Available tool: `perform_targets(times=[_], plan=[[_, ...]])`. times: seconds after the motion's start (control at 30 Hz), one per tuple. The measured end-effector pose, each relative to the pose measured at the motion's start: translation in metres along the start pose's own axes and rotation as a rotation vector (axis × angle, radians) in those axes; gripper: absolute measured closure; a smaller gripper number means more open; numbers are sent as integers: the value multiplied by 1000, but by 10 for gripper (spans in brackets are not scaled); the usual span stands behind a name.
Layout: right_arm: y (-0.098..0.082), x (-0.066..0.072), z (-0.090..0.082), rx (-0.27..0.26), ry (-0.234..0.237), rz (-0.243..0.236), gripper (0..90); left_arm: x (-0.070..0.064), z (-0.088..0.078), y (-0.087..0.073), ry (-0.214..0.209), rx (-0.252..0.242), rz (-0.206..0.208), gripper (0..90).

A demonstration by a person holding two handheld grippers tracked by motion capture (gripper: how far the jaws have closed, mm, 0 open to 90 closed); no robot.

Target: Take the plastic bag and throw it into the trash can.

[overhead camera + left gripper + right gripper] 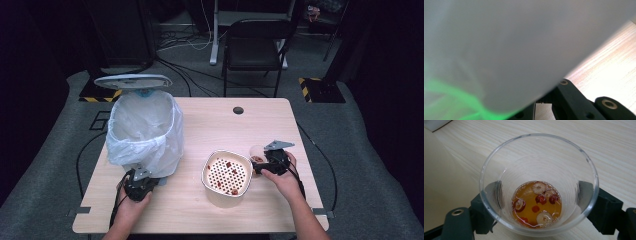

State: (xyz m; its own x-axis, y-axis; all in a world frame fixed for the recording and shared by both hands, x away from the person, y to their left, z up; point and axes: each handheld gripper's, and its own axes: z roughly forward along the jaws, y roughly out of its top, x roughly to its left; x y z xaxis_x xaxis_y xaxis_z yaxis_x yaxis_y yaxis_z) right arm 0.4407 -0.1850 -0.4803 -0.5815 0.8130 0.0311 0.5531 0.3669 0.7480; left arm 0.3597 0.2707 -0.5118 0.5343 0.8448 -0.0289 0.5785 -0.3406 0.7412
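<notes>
Right claw [537,212] pinches a clear cup [537,185] of amber liquid with fruit pieces, upright on the bench [200,125]. Left claw [141,176] pressed together at the bin bag [145,130].

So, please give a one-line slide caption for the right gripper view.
Right gripper flanks a clear plastic cup of amber liquid with red fruit pieces.

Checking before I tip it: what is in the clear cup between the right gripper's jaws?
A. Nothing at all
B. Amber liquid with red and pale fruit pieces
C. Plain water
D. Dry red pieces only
B: the right gripper view looks down into the clear cup, where amber liquid with red and pale round pieces lies at the bottom.
</notes>
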Motion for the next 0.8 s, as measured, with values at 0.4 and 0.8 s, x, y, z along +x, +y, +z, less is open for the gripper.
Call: perform_targets(times=[0.4,0.8], plan=[[2,2,3,-23,-15,-39,281,-1,0,0,6,2,-19,900],[2,3,0,-23,-24,-73,354,-1,0,0,8,4,-21,900]])
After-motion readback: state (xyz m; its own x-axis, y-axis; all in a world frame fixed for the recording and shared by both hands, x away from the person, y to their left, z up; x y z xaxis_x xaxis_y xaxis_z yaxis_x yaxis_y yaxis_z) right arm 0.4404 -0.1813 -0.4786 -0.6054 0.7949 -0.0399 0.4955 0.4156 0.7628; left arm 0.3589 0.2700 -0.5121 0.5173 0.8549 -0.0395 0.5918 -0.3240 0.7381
